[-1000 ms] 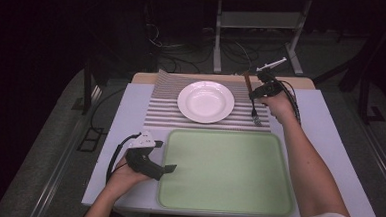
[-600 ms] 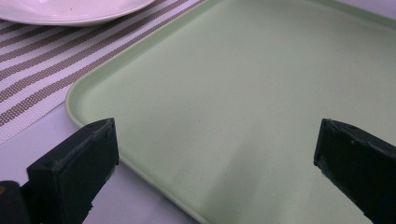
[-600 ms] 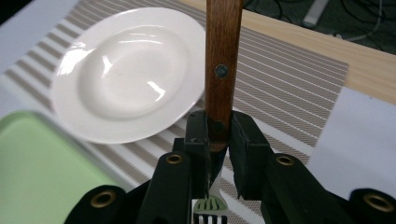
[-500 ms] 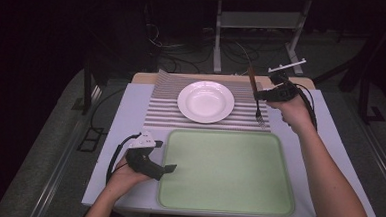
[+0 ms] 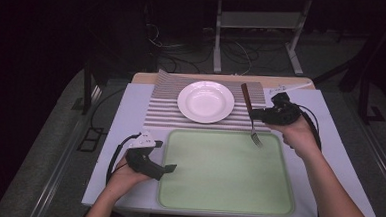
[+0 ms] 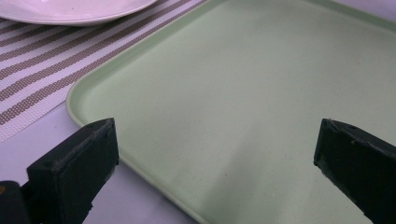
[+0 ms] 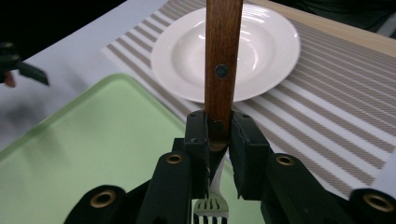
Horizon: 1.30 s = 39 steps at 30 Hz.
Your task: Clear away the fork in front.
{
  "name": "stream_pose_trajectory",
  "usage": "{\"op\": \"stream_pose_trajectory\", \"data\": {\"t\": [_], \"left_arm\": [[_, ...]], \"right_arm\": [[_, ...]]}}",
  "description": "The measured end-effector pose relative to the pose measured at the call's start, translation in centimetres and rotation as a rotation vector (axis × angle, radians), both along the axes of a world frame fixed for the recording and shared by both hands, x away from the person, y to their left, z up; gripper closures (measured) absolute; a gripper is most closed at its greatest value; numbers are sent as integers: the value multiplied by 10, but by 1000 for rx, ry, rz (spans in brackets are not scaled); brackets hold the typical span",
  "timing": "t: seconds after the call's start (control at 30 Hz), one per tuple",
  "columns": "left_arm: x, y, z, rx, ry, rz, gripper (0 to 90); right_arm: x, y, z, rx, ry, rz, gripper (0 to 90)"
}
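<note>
The right gripper (image 5: 258, 115) is clenched on a wooden-handled fork (image 5: 251, 114), tines down over the green tray (image 5: 226, 203) at its 1 o'clock corner. A white plate (image 5: 206, 101) sits on a striped placemat (image 5: 156, 114) at 12 o'clock. The left gripper (image 5: 170, 167) rests released at the tray's 8 o'clock edge

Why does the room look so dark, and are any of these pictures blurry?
High view: light falls on the table, the surroundings stay dark. Right gripper view: fork handle sharp, the far hand smeared. Left gripper view: tray crisp, soft glare on the plate.
</note>
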State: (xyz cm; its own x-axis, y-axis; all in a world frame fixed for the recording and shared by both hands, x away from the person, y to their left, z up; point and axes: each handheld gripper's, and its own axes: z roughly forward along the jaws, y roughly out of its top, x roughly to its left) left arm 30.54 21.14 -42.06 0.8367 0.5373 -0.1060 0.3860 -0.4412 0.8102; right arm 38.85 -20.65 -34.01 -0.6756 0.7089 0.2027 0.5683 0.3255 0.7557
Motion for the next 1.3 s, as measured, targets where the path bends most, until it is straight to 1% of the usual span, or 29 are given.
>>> {"op": "stream_pose_trajectory", "data": {"t": [0.1,0.27,0.33,0.37,0.4,0.43,0.5,0.53,0.63,0.67,0.77,0.9,1.03,1.1,1.23,1.3], "left_arm": [[0,0,1,-8,0,6,0],[1,-2,4,-38,1,12,0],[3,-4,8,-57,-2,12,0],[4,-5,10,-65,-2,11,0],[5,-7,13,-70,-4,9,0],[7,-9,16,-71,-8,8,0],[11,-14,21,-73,-13,3,0],[13,-16,24,-75,-18,-1,0],[19,-26,33,-74,-32,-11,0],[21,-30,37,-81,-37,-15,0],[28,-42,48,-91,-51,-44,0],[35,-61,60,-104,-60,-82,0],[42,-78,70,-114,-65,-100,0],[45,-86,74,-122,-69,-106,51],[46,-101,80,-135,-65,-119,88],[44,-106,81,-144,-79,-121,141]], "right_arm": [[-10,2,-5,9,-13,25,767],[-29,4,-14,14,-28,70,767],[-35,5,-17,21,-27,84,767],[-37,6,-18,16,-26,94,767],[-39,7,-19,7,-27,102,767],[-41,7,-20,9,-29,102,767],[-44,7,-21,32,-19,112,767],[-46,8,-22,33,-22,117,767],[-50,8,-22,35,-31,128,767],[-51,8,-22,42,-34,129,767],[-52,7,-21,53,-40,135,767],[-54,6,-21,69,-45,140,767],[-56,7,-22,74,-45,146,767],[-57,8,-22,81,-47,151,767],[-60,15,-22,82,-52,169,767],[-62,20,-24,80,-57,181,767]]}}
